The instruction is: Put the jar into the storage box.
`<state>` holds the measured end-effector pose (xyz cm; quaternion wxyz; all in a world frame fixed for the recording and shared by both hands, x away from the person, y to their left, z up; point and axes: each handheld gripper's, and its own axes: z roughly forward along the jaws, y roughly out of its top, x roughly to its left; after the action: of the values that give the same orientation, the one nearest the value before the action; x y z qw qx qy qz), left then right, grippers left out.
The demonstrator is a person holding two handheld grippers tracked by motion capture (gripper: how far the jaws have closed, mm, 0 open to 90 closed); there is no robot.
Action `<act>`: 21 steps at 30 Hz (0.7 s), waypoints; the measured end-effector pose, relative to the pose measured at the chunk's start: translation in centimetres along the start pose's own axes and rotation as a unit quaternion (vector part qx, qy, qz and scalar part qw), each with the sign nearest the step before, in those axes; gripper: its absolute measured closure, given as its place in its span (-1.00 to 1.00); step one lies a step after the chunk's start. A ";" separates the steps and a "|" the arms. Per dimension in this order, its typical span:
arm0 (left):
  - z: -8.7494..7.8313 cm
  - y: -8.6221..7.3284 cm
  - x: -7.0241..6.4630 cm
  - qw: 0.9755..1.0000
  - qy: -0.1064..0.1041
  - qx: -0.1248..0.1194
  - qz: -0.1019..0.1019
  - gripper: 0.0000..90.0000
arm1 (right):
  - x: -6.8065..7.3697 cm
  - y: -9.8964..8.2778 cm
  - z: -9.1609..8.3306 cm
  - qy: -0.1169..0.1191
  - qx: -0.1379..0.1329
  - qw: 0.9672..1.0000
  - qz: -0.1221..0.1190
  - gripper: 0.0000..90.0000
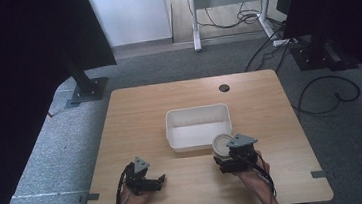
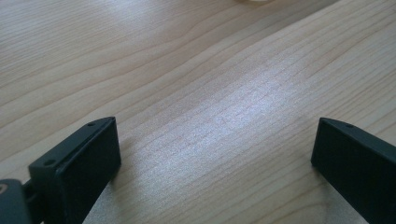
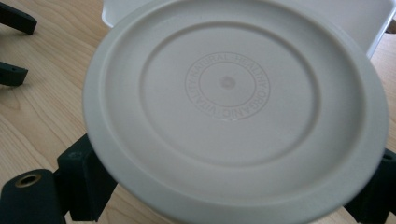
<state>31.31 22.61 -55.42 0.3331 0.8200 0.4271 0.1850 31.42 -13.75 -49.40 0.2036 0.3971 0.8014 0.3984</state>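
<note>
Right gripper (image 1: 222, 154) holds one round cream plate (image 3: 236, 109) at the near edge of the white bin (image 1: 174, 133); left gripper (image 2: 212, 163) empty, jaws wide apart.

Right gripper view shows the plate's underside with embossed ring lettering, edges seated between both jaws, bin rim behind it; high view just gives a small disc overlapping the bin's near right corner. Left gripper view shows bare wooden table (image 2: 187, 70). Counted: one plate, one bin, two grippers. Floor cables beyond the table.
</note>
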 end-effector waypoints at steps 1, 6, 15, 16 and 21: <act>0.0 0.0 0.0 1.000 0.000 0.000 0.000 -0.98 | 0.0 0.1 0.0 0.001 0.001 1.000 0.000 -0.79; 0.0 0.0 0.0 1.000 0.000 0.000 0.000 -0.98 | 0.1 0.8 0.2 0.003 -0.002 1.000 -0.003 -0.79; 0.0 0.0 0.0 1.000 0.000 0.000 0.000 -0.98 | 0.3 1.8 0.9 0.007 -0.004 1.000 -0.006 -0.79; 0.0 0.0 0.0 1.000 0.000 0.000 0.000 -0.98 | 0.3 1.9 1.0 0.008 -0.004 1.000 -0.005 -0.79; 0.0 0.0 0.0 1.000 0.000 0.000 0.000 -0.98 | 0.4 2.4 1.6 0.007 -0.003 1.000 -0.010 -0.79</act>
<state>31.31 22.61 -55.42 0.3332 0.8199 0.4272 0.1850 33.32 -11.79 -48.48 0.2031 0.3857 0.8054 0.4016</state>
